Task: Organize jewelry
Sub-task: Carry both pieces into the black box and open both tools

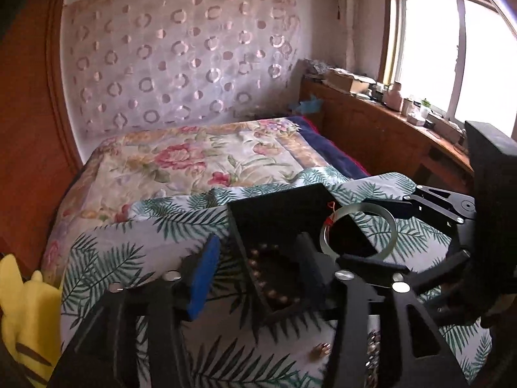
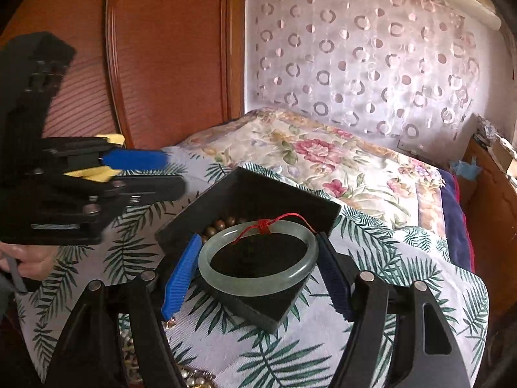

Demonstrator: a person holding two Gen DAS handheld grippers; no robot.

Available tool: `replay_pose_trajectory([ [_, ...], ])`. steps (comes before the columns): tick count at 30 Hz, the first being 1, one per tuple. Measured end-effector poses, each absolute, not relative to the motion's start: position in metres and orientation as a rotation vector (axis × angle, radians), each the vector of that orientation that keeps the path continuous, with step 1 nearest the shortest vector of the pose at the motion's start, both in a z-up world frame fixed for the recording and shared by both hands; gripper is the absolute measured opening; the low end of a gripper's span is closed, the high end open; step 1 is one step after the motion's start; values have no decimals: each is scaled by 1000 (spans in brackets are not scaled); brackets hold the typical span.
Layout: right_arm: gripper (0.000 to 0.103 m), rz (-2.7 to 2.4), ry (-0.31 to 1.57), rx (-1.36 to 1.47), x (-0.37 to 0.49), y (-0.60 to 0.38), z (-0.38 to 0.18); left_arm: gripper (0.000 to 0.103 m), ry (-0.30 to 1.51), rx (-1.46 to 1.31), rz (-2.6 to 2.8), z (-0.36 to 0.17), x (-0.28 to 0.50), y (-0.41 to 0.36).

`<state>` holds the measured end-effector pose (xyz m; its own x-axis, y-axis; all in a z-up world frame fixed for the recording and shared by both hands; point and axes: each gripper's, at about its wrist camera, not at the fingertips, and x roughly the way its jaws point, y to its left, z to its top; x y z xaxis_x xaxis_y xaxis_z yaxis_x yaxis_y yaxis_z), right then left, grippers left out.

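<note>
The jade bangle [image 2: 257, 257] with a red string [image 2: 263, 226] tied on it sits between the two blue pads of the right gripper [image 2: 257, 274], and it lies flat, with its opening facing up. It hangs just over the near corner of the black box [image 2: 258, 190], which stands on the leaf-print cloth [image 2: 404, 274] on the bed. Each pad appears to touch the outside of the ring, one on each side, so I judge that the fingers are closed on the bangle across its width. Inside the box, behind the ring, some brown beads [image 2: 226, 223] already lie.

The left gripper [image 1: 255, 274] is on the other side of the box, slightly apart from the bangle, and its fingers stand open and hold nothing. More jewelry [image 2: 190, 375] waits on the cloth near the right gripper's base. The right hand is clearly the nearer one; the bangle needs only to go a little forward and down to rest in the box.
</note>
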<state>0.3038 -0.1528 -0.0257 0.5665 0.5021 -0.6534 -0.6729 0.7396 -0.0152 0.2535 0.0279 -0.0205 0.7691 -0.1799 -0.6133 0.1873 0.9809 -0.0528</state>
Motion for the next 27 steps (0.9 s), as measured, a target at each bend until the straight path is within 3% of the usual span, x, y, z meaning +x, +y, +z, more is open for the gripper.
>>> replay_pose_trajectory([
  [4, 74, 696, 694, -298, 310, -141, -34, 79, 649, 9, -174, -24, 244, 42],
  [9, 74, 699, 705, -324, 314, -131, -39, 93, 633, 14, -140, -33, 227, 55],
  [21, 74, 658, 742, -356, 319, -118, -50, 94, 655, -4, -130, -58, 201, 61],
  [27, 80, 656, 720, -322, 311, -128, -40, 94, 656, -8, -141, -59, 191, 56],
])
